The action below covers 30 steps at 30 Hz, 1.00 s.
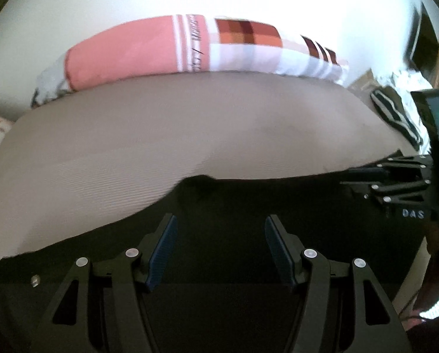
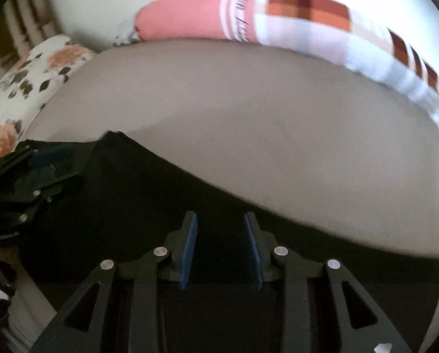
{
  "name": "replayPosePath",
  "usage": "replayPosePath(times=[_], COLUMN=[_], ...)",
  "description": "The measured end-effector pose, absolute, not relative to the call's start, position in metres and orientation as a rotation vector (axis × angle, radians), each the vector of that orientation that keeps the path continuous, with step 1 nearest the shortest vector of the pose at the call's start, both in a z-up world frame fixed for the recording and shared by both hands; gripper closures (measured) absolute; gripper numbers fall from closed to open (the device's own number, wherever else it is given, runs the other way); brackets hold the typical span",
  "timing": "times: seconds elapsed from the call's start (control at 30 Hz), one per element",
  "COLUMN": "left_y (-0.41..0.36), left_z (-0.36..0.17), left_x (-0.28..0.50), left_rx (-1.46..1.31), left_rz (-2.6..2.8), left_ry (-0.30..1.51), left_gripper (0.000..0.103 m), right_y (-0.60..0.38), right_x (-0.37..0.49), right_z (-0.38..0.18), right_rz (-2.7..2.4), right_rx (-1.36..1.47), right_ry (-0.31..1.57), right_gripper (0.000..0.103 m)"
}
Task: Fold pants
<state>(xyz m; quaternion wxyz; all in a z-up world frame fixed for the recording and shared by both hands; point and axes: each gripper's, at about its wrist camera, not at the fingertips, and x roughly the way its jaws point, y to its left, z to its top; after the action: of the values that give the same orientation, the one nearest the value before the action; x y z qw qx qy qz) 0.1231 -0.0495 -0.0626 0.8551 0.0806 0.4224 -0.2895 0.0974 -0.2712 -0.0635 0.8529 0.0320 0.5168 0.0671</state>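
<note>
Black pants (image 1: 249, 200) lie flat on a beige bed sheet (image 1: 160, 129) and fill the near part of both views; they also show in the right wrist view (image 2: 149, 194). My left gripper (image 1: 218, 222) is open just above the pants, blue pads apart, holding nothing. My right gripper (image 2: 219, 219) is open over the pants near their edge, empty. The right gripper shows in the left wrist view (image 1: 366, 182) at the right, at the pants' edge. The left gripper shows in the right wrist view (image 2: 43, 161) at the left.
A pink, white and plaid pillow (image 1: 190, 47) lies along the far side of the bed against a white wall. A floral cloth (image 2: 28, 82) is at the bed's left end. A dark striped garment (image 1: 395, 111) lies at the right end.
</note>
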Motion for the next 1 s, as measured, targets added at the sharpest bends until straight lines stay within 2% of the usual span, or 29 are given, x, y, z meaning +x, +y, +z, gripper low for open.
replayPosePath(times=[0.3, 0.6, 0.67, 0.73, 1.0], left_y=[-0.079, -0.078, -0.079, -0.076, -0.063], left_z=[-0.091, -0.094, -0.093, -0.092, -0.081], left_x=[0.154, 0.16, 0.158, 0.156, 0.138], left_rx=[0.254, 0.19, 0.19, 0.187, 0.156], left_rz=[-0.511, -0.495, -0.491, -0.484, -0.439], left_ry=[0.946, 0.958, 0.955, 0.955, 0.955], left_gripper=[0.042, 0.041, 0.041, 0.041, 0.041], right_y=[-0.276, -0.273, -0.272, -0.272, -0.285], right_x=[0.097, 0.099, 0.099, 0.098, 0.078], right_z=[-0.082, -0.085, -0.085, -0.084, -0.067], right_rz=[0.049, 0.042, 0.049, 0.07, 0.094], right_rx=[0.088, 0.094, 0.097, 0.113, 0.204], right_ry=[1.058, 1.034, 1.032, 1.023, 0.974], right_gripper=[0.073, 0.071, 0.068, 0.058, 0.052])
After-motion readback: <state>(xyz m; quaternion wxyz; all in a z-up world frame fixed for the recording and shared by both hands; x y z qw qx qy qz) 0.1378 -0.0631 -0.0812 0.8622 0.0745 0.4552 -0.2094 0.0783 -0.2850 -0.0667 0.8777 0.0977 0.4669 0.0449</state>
